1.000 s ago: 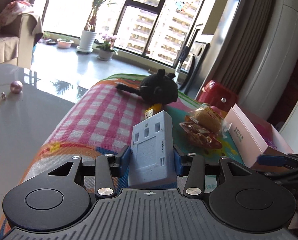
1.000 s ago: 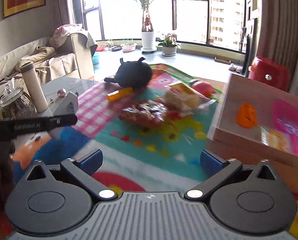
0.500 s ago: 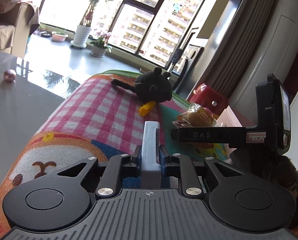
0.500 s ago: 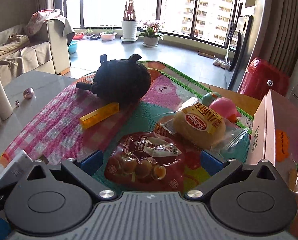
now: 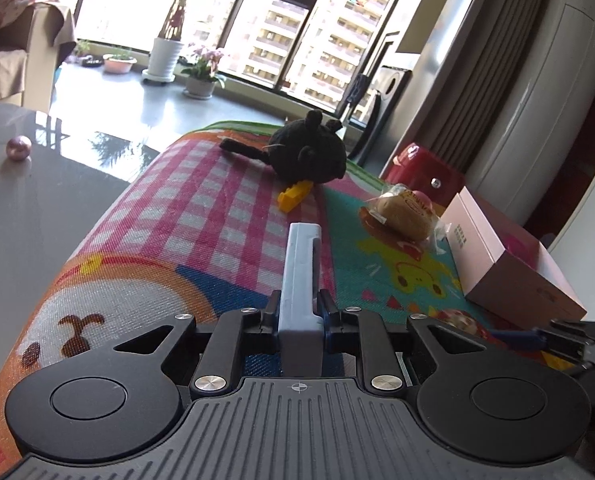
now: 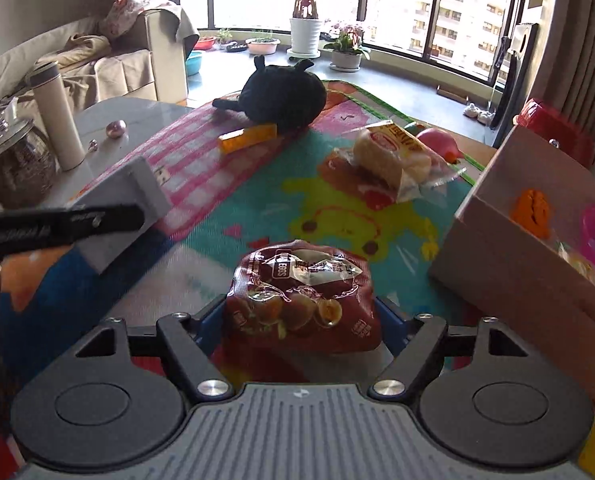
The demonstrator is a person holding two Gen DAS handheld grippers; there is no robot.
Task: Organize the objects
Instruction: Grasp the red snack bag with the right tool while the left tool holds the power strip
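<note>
Left gripper is clamped tight on a flat grey block, holding it edge-up by its thin sides so it sticks straight out toward 12 o'clock in the left wrist view. Jaws nearly shut, pads pressed on both sides of it. In the right wrist view the same block shows at about 9 o'clock, tilted, w/ the black arm of the left tool across it.

Right gripper has just been closing its jaws and now has a dark red bag of eggs between them. Blue pads sit right against both sides of the bag, so about half open and gripping it. Bag sits dead centre low in that view, over the colourful play mat.

Rest of the stuff on the mat: black plush toy up at 12 o'clock, a yellow block touching its near side, a wrapped bun around 1 o'clock w/ a pink toy just behind it. Cardboard box at 3 o'clock, open top, an orange thing and some pink stuff inside, can't tell what exactly. Off the mat at 10 o'clock on the grey table: a white bottle, a glass jar and a small pink ball.
</note>
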